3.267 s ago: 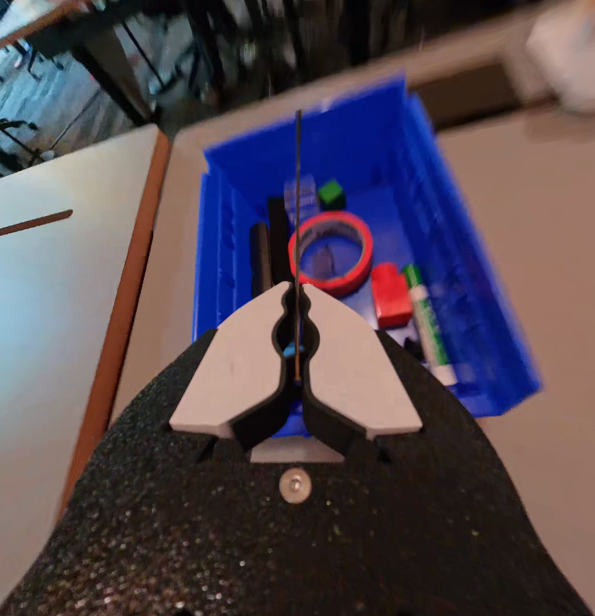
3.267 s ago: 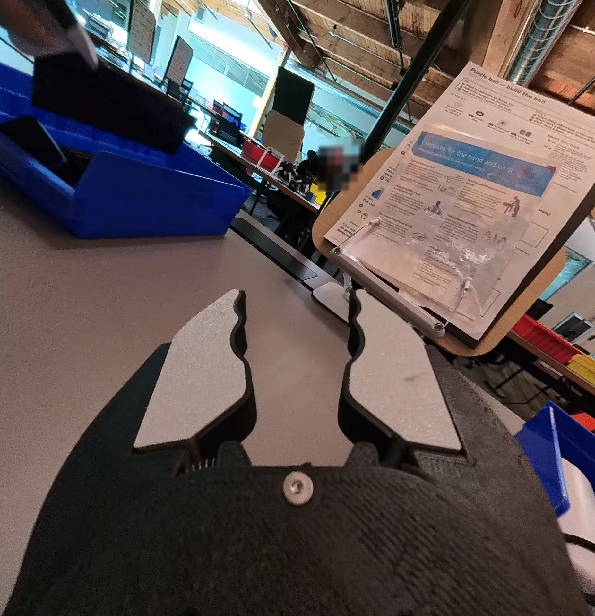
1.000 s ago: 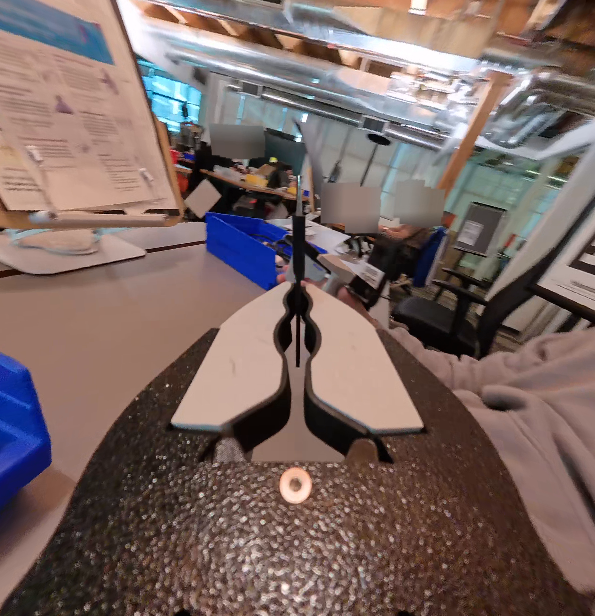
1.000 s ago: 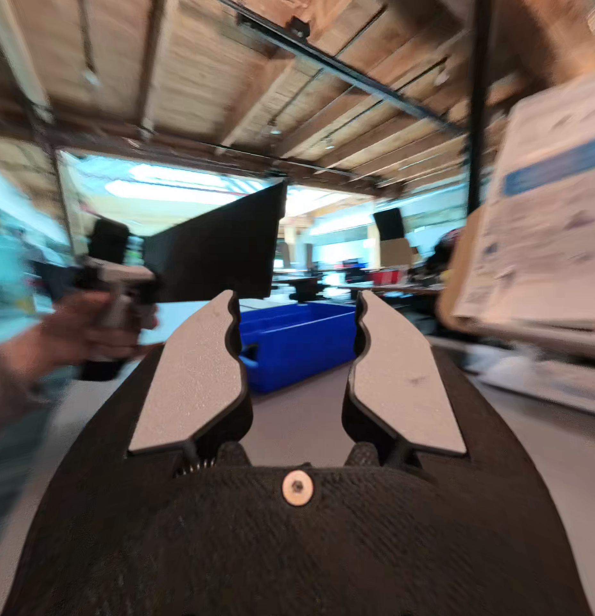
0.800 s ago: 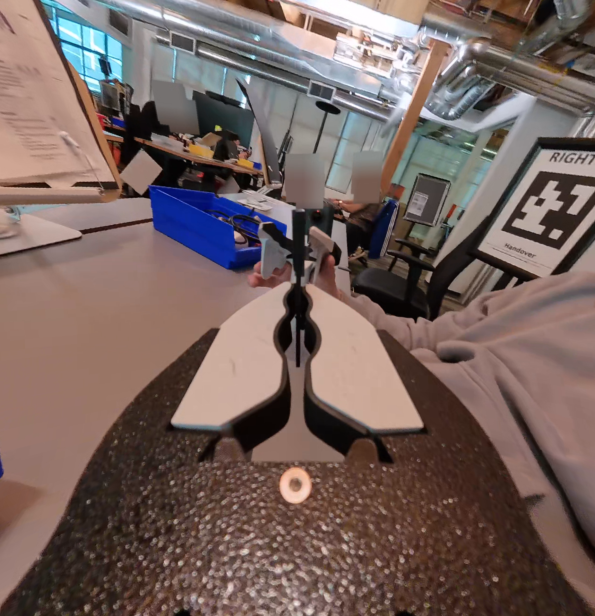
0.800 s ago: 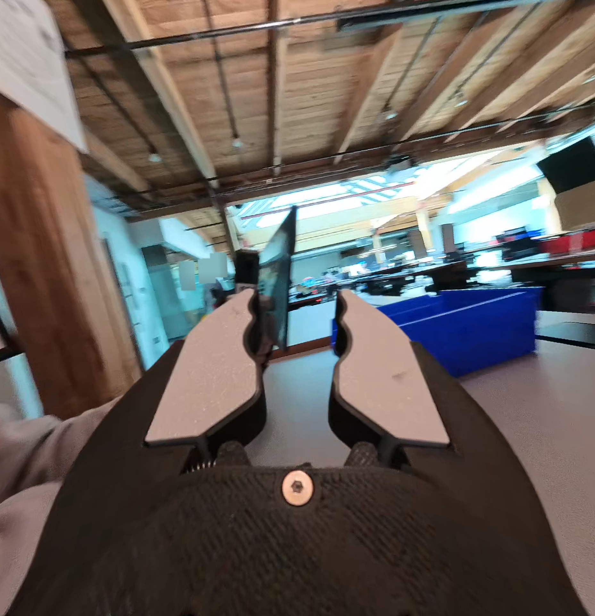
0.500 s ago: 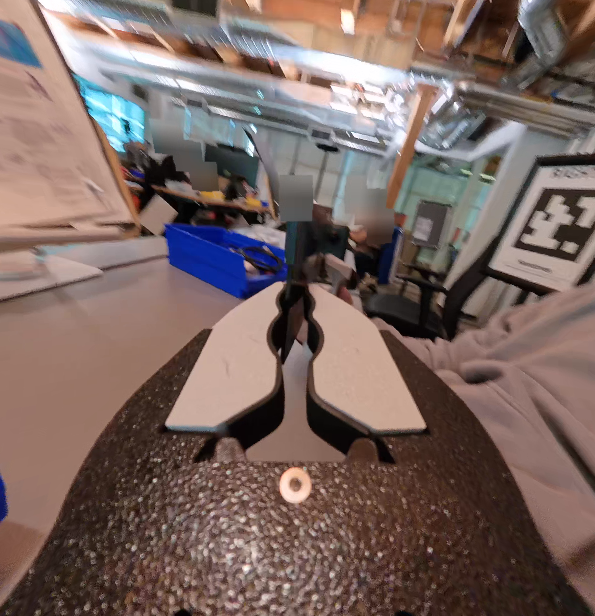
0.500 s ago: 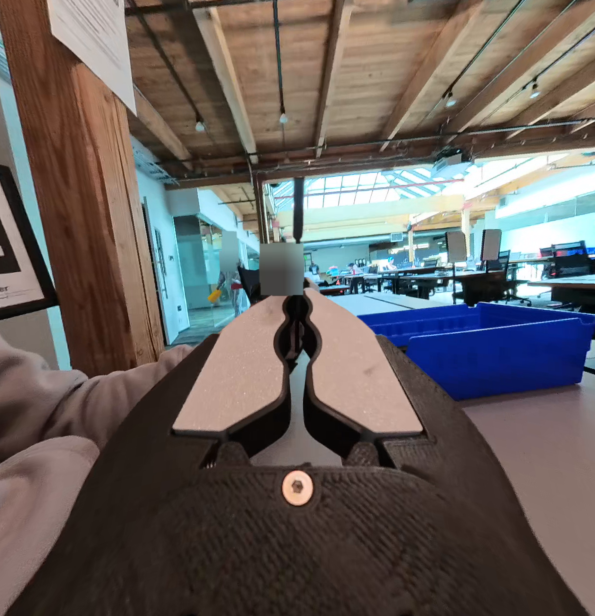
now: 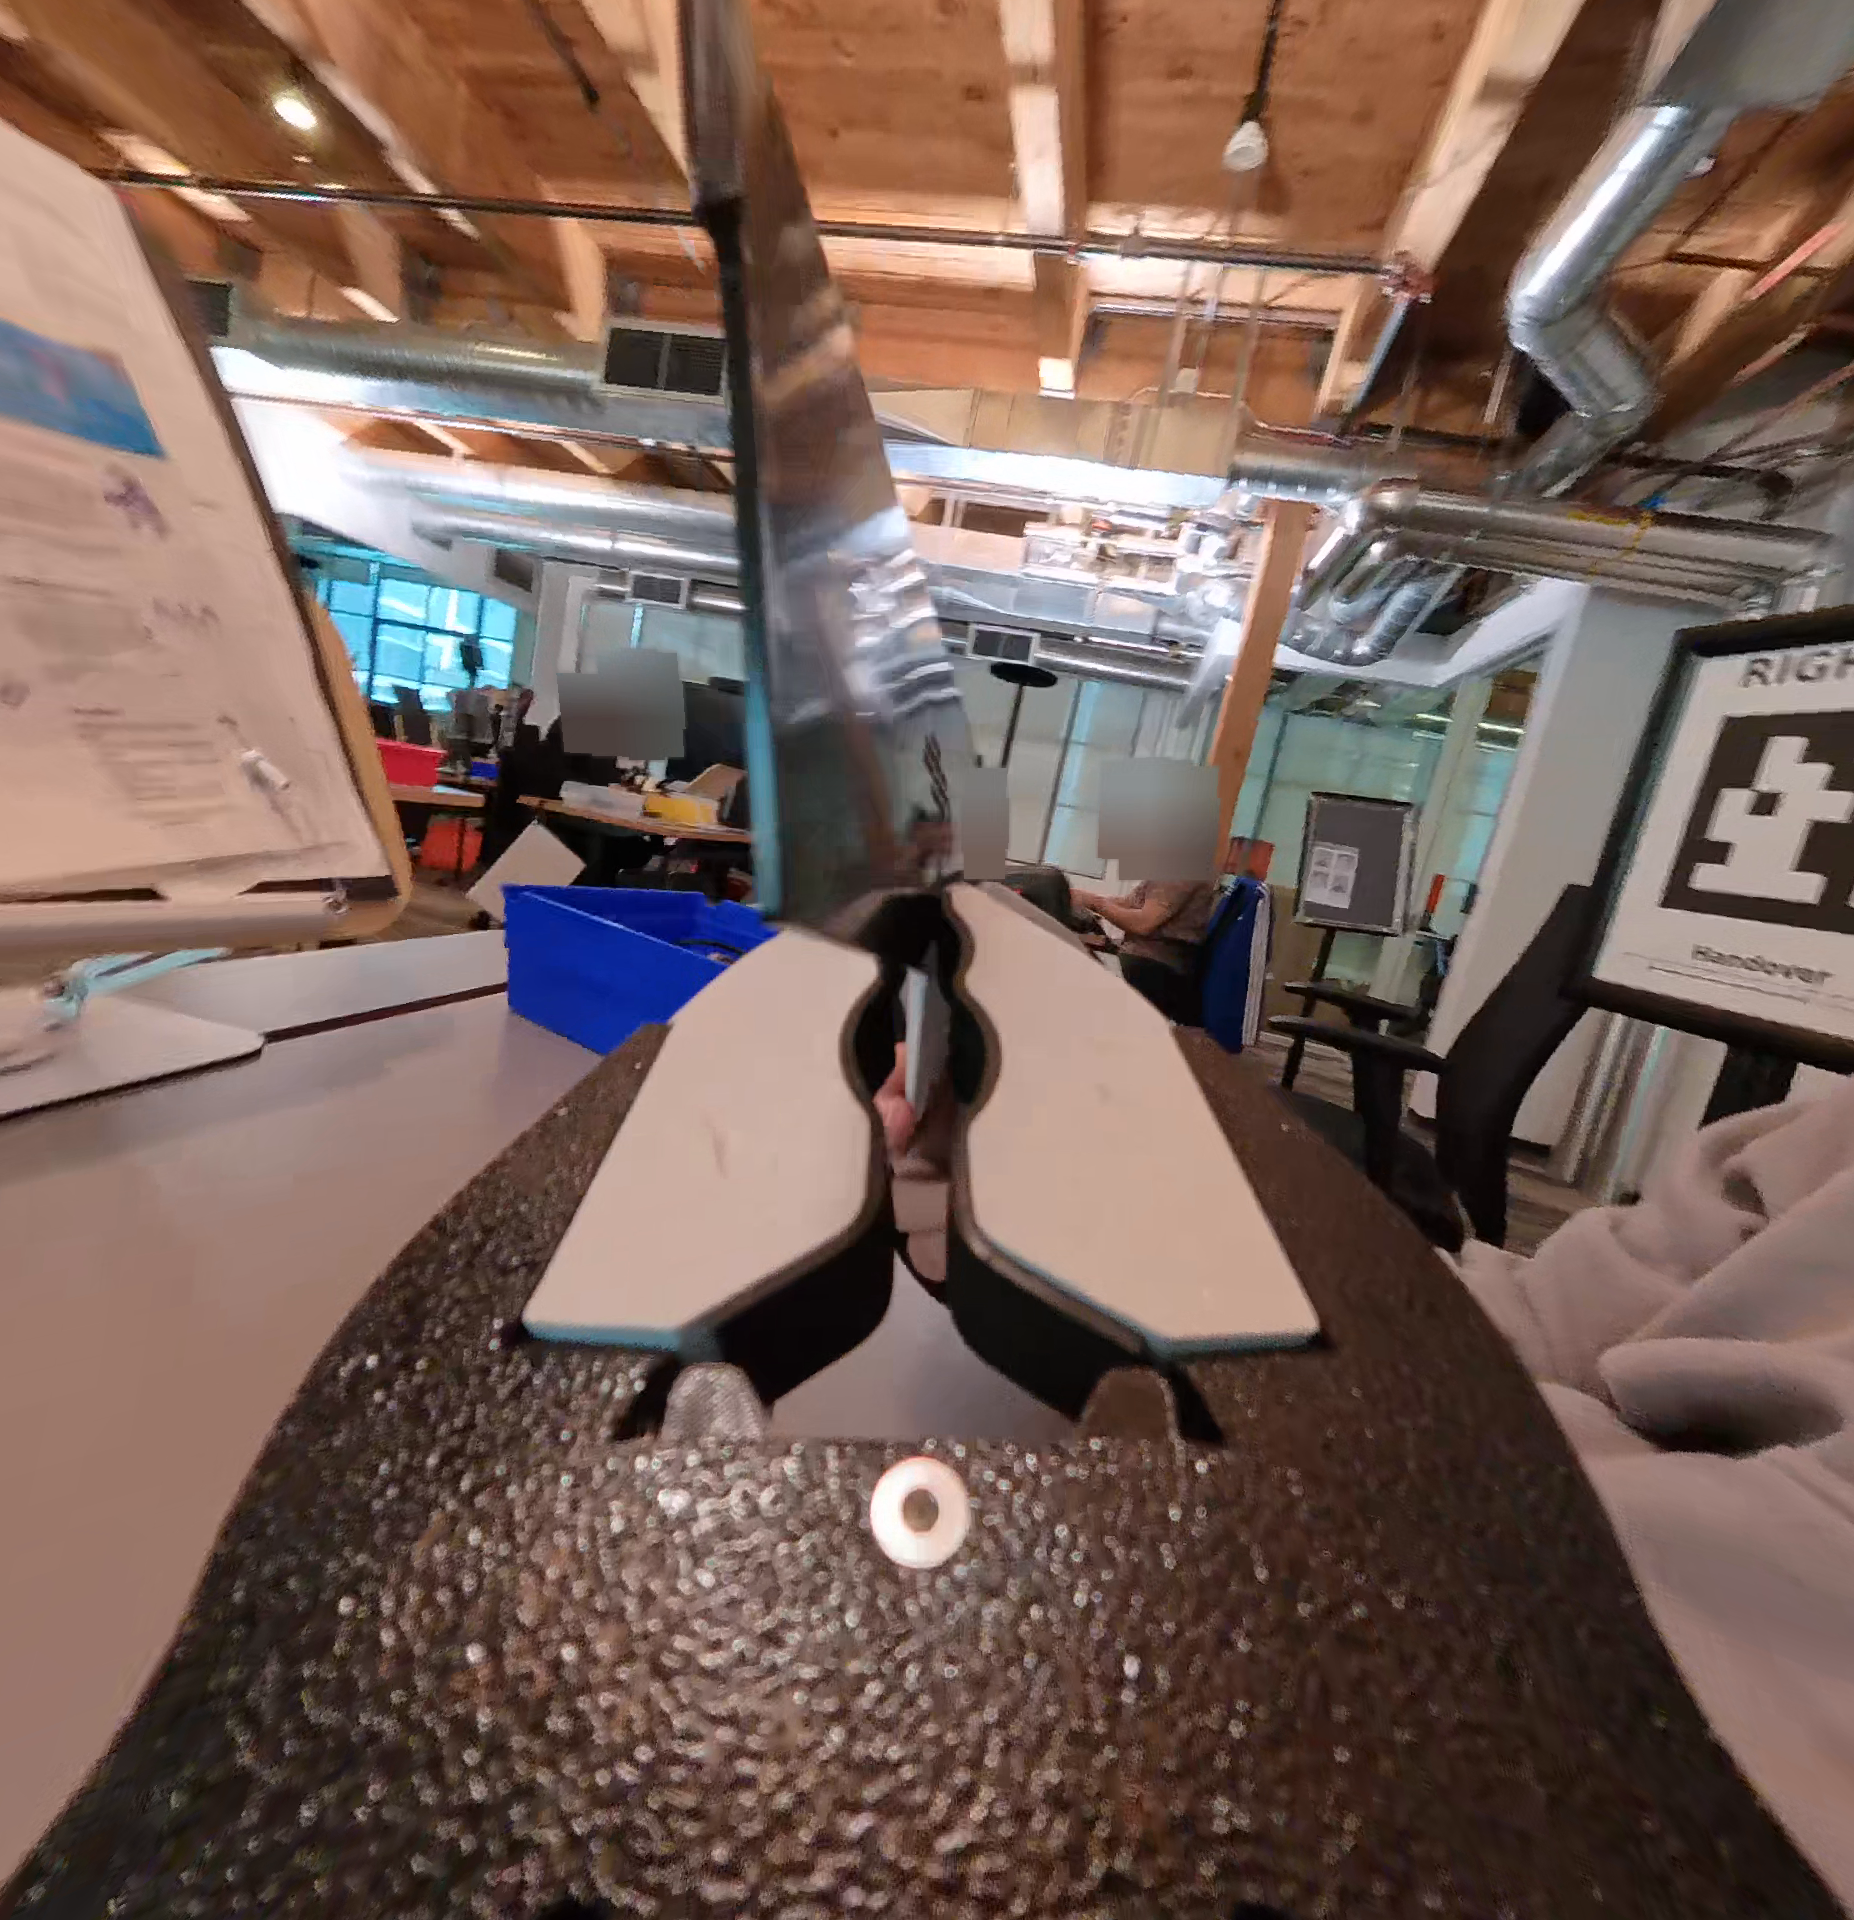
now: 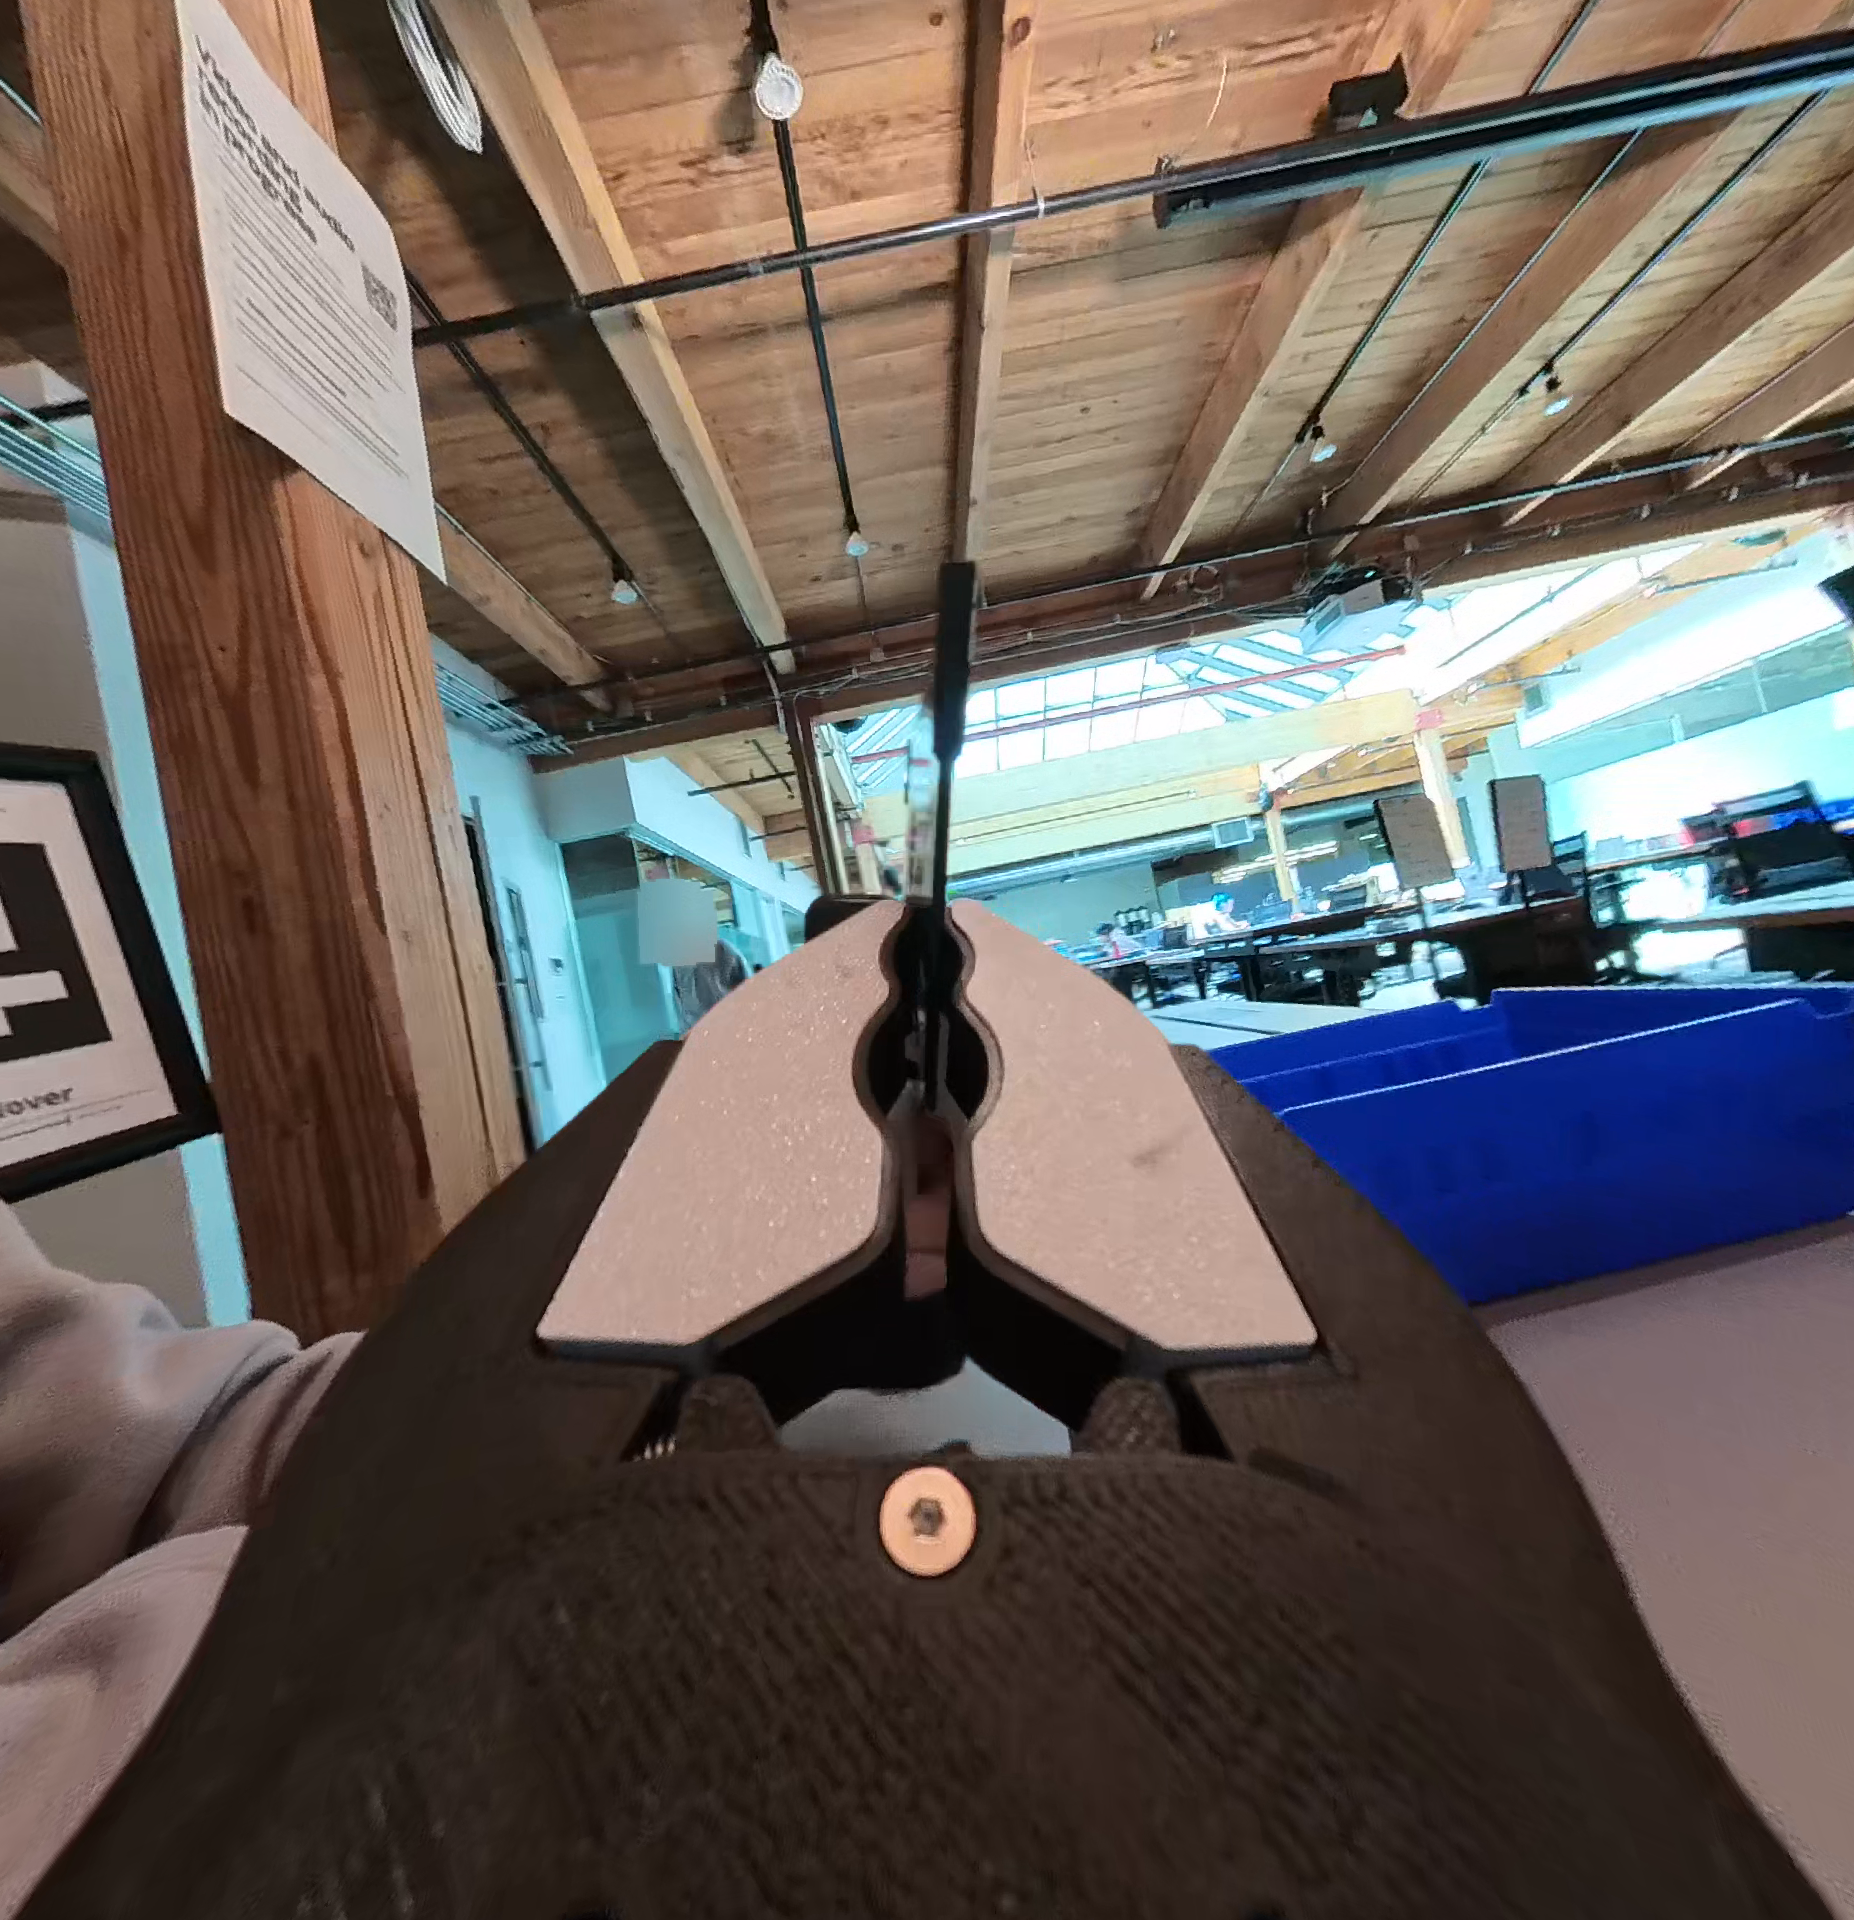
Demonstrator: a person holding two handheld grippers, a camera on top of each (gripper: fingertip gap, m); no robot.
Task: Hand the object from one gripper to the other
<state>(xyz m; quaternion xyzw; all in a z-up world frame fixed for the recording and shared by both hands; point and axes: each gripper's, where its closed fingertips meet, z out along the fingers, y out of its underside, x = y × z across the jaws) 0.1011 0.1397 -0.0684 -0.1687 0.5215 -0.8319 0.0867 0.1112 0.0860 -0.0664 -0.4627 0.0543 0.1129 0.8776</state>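
Note:
The object is a thin, glossy black panel (image 9: 809, 623). In the left wrist view it rises steeply from just past my left gripper (image 9: 915, 904) and shows its reflective face. The left jaws stand a narrow slit apart, and none of the panel shows in the hollow between them. I cannot tell whether the tips still pinch it. In the right wrist view the panel (image 10: 944, 727) is edge-on and upright. My right gripper (image 10: 928, 909) is shut on its lower end. Both grippers are in the air above the grey table (image 9: 175, 1247).
A blue bin (image 9: 611, 966) stands on the table beyond the grippers and also shows at the right in the right wrist view (image 10: 1546, 1132). A paper-covered stand (image 9: 123, 623) is at the left. A framed marker sign (image 9: 1775, 831), a black chair (image 9: 1474, 1091) and a wooden post (image 10: 279, 727) are nearby. A grey sleeve (image 9: 1681, 1351) is close. The grippers' ends are close to 6 centimetres from one another.
The right gripper swung in and shut on the panel. The panel was edge-on between the left jaws and now shows its face to the left view. Both views have tilted upward.

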